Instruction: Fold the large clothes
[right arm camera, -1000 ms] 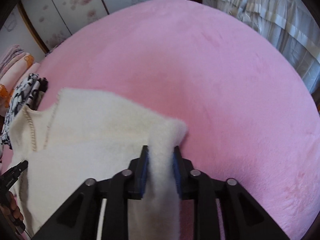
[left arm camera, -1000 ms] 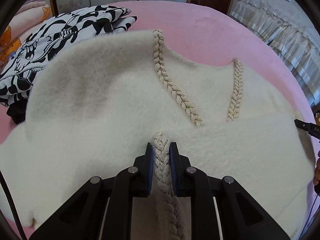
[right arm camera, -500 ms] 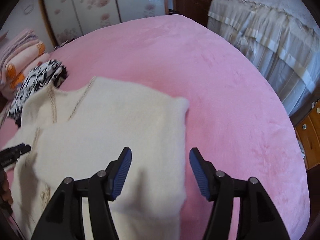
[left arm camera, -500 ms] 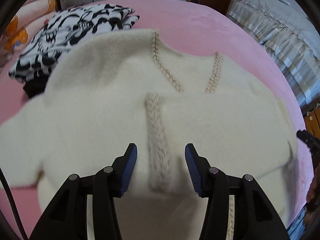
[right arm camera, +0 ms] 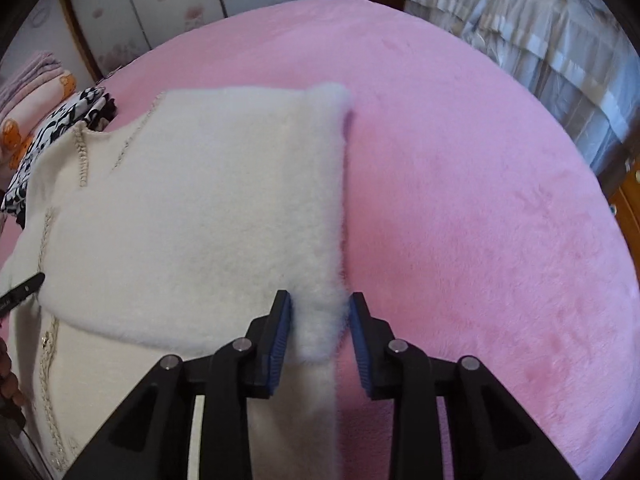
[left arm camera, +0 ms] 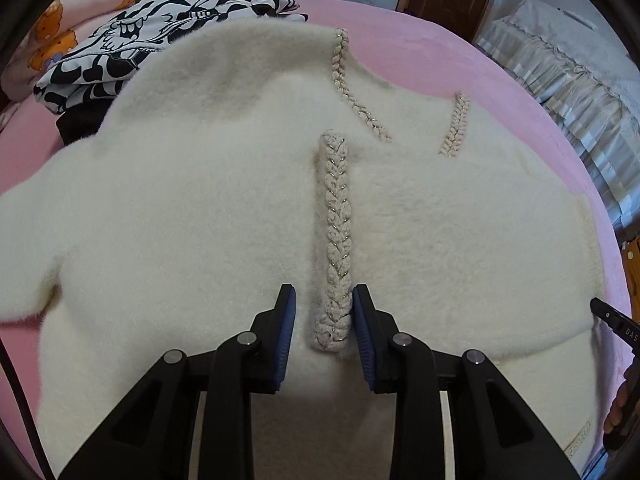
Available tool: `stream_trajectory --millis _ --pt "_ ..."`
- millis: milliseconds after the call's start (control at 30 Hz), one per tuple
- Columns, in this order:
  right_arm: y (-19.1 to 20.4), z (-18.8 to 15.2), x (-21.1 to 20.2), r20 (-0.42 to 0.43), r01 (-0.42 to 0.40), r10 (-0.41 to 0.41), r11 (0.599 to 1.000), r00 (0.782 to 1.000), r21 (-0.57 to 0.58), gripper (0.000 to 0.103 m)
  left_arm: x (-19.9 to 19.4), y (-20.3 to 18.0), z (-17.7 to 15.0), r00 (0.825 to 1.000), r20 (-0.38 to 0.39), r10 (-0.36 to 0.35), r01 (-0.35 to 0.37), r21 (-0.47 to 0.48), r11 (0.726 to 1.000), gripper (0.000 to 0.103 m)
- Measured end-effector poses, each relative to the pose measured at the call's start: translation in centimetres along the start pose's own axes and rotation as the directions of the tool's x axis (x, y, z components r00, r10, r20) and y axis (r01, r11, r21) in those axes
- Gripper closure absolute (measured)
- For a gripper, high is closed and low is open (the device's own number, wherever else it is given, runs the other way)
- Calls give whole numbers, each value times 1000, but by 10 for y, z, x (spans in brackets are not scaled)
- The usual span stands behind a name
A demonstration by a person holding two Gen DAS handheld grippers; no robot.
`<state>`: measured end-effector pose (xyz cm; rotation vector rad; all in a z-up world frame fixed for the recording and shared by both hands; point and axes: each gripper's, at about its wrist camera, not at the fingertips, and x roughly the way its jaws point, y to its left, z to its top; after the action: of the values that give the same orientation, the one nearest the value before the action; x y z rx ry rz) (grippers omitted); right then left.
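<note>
A cream fluffy cardigan (left arm camera: 180, 200) lies on the pink bed cover (left arm camera: 440, 52), its lower part folded up over the chest. In the left wrist view, the folded braided trim (left arm camera: 336, 220) runs down between the jaws of my left gripper (left arm camera: 324, 292). The jaws are closing and a gap still shows beside the left pad. In the right wrist view, the cardigan's (right arm camera: 200, 200) fluffy right edge (right arm camera: 320, 320) lies between the jaws of my right gripper (right arm camera: 320, 300). These are closing too, not clamped.
A black-and-white patterned garment (left arm camera: 140, 48) lies folded at the cardigan's far left, with stacked blankets (right arm camera: 32, 96) behind it. Bare pink cover (right arm camera: 460, 200) stretches to the right. A second bed with a frilled cover (left arm camera: 560, 72) stands beyond. A hand (left arm camera: 620, 400) shows at the right edge.
A second ago both grippers were shut on the cloth. They let go, opened wide and drew back, and now the jaws stand narrower around the trim and the edge.
</note>
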<state>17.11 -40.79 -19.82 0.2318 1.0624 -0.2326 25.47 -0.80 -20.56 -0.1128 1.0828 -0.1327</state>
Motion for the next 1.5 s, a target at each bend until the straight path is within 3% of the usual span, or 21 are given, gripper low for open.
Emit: stream_trajectory --millis 100,200,300,367,533,633,733,867,900,933,967,1000,1033,1233,1500 --pt "3 -1 -17 9 21 -21 999 1000 31 65 -16 -2 -2 1000 1 30 -30 7 1000 73" --pt "11 -6 -39 63 29 -32 999 997 36 65 -42 -13 -3 996 54 76 -78 35 996 71" --pt "32 -6 -54 121 -18 18 1000 992 6 65 -66 -32 -6 993 108 38 -45 58 997 64" --pt "55 -4 -51 111 -74 77 997 991 -30 65 -68 -48 -8 993 121 4 -12 71 997 62" --pt "114 -4 -27 50 -173 180 976 982 -129 65 -34 -78 -1 997 73 -36 32 55 998 62" --pt "133 -6 -5 4 -164 167 970 986 -178 65 -8 -83 0 999 27 -32 31 30 999 62" --pt "119 -3 5 8 -127 131 977 991 -169 68 4 -76 -2 1000 18 5 -5 39 999 62" --pt "71 2 1 86 104 -93 986 992 -131 68 5 -57 -1 999 25 22 -23 36 999 62" --pt "57 3 0 92 112 -102 987 990 -111 68 5 -52 0 1000 23 10 -10 29 1000 62" --pt "43 3 -1 86 68 -61 994 994 -86 72 5 -50 0 1000 22 2 -3 26 1000 62" --pt "32 4 -3 78 38 -33 998 996 -58 82 6 -49 0 1000 21 1 -2 31 1000 62" --pt "27 4 -5 75 37 -34 998 997 -42 92 7 -50 0 1000 22 7 -7 36 999 62" --pt "24 4 -7 73 36 -34 999 997 -28 94 7 -51 0 1000 24 17 -18 42 999 62" --pt "37 -2 -12 61 81 -80 997 995 -11 90 1 -57 0 999 14 43 -43 37 998 62" --pt "49 -15 -29 23 14 -14 999 1000 29 89 -23 -49 -7 999 -10 35 -35 4 999 56"
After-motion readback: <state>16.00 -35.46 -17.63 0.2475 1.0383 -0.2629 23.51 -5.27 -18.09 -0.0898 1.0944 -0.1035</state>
